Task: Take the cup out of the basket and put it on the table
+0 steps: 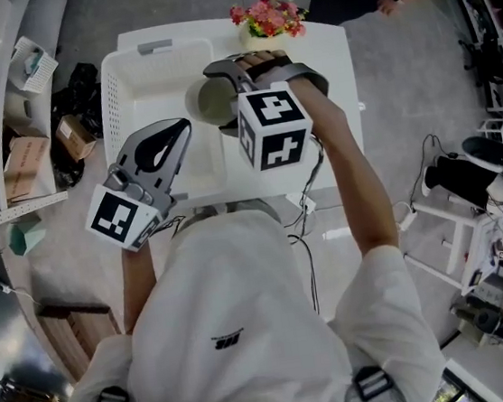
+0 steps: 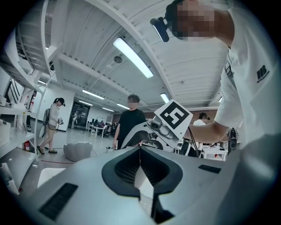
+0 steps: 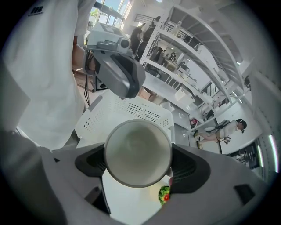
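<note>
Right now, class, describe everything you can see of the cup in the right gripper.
The cup is pale cream, round and smooth, perhaps ceramic or plastic, and empty inside. No handle shows. The right gripper clamps it with one jaw on each side, its open mouth turned toward that gripper's camera. In the head view it sits over the right part of the white basket. Only the jaws appear to touch it.
</note>
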A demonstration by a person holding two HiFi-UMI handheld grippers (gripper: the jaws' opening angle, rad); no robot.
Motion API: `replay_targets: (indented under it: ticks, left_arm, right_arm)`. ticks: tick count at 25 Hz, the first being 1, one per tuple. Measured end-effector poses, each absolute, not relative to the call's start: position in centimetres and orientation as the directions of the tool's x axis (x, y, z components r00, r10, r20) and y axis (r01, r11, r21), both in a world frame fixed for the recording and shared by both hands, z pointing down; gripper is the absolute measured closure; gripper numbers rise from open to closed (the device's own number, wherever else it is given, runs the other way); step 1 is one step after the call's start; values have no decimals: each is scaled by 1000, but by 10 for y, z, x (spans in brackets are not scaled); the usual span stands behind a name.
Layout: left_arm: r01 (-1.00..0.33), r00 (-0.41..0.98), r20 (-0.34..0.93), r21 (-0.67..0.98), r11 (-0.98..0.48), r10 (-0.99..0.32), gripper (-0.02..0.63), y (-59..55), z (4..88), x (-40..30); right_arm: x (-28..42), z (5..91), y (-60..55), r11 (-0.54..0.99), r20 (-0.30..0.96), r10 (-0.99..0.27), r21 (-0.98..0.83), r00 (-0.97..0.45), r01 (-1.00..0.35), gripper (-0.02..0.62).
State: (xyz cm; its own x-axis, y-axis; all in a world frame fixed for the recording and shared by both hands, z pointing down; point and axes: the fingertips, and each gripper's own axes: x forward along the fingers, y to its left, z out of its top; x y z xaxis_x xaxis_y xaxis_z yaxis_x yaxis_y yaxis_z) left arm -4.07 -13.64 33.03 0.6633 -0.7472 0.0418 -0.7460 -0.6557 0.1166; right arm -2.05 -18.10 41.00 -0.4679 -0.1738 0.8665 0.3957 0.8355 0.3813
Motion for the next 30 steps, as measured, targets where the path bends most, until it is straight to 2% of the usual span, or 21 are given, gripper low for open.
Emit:
replay_targets:
  ticks: [30]
  left_arm:
    - [-621, 783, 58, 125, -774, -619, 594, -161, 338, 37]
  right_arm:
    - [84, 435, -199, 920, 887, -240, 337, -394, 199, 170]
